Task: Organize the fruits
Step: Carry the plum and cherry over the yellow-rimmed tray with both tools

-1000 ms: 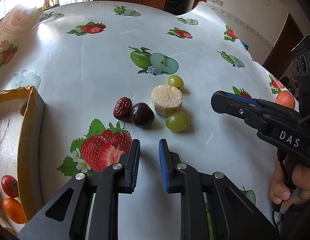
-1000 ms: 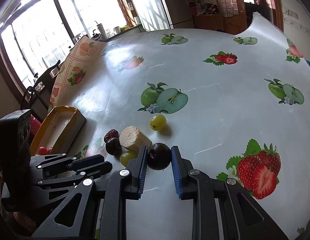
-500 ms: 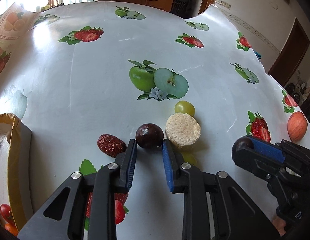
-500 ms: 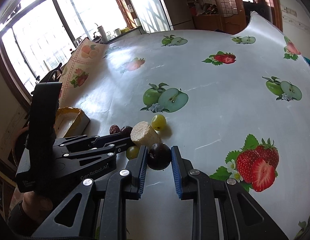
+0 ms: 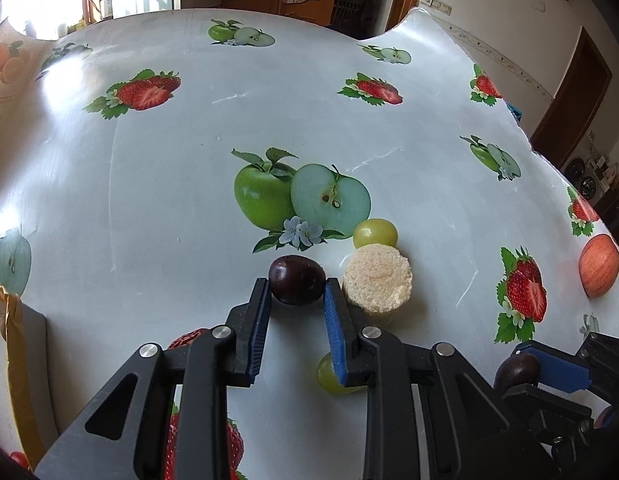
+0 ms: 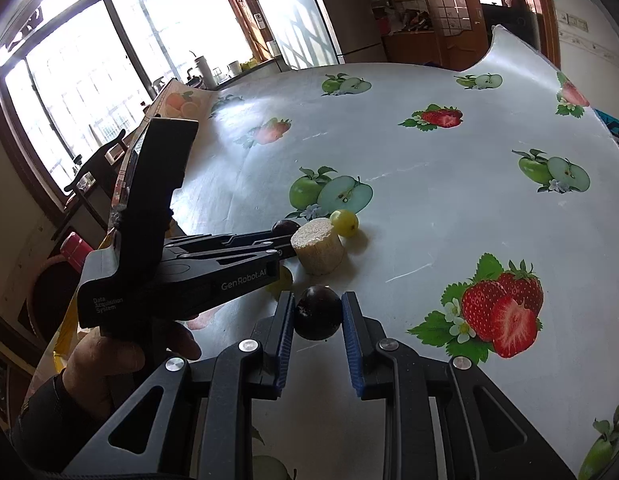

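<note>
My left gripper (image 5: 296, 290) is shut on a dark purple grape (image 5: 296, 278) that rests on the fruit-print tablecloth, its blue pads touching both sides. Beside it on the right stand a beige round slice (image 5: 377, 282) and a green grape (image 5: 375, 232). A second green grape (image 5: 329, 376) and a red date (image 5: 187, 338) lie partly hidden under the fingers. My right gripper (image 6: 317, 300) is shut on another dark grape (image 6: 318, 314), just above the cloth and near the beige slice (image 6: 317, 246). The left gripper (image 6: 287, 236) reaches in from the left there.
A yellow-rimmed tray (image 5: 13, 320) sits at the left table edge, with a red cherry tomato (image 5: 17, 458) in it. A person's hand (image 6: 109, 360) grips the left tool. The table edge curves at the far right. Chairs and a window lie beyond the table's left side.
My left gripper moved forward across the table to the dark grape and now has it between its pads. The right gripper kept still with its grape.
</note>
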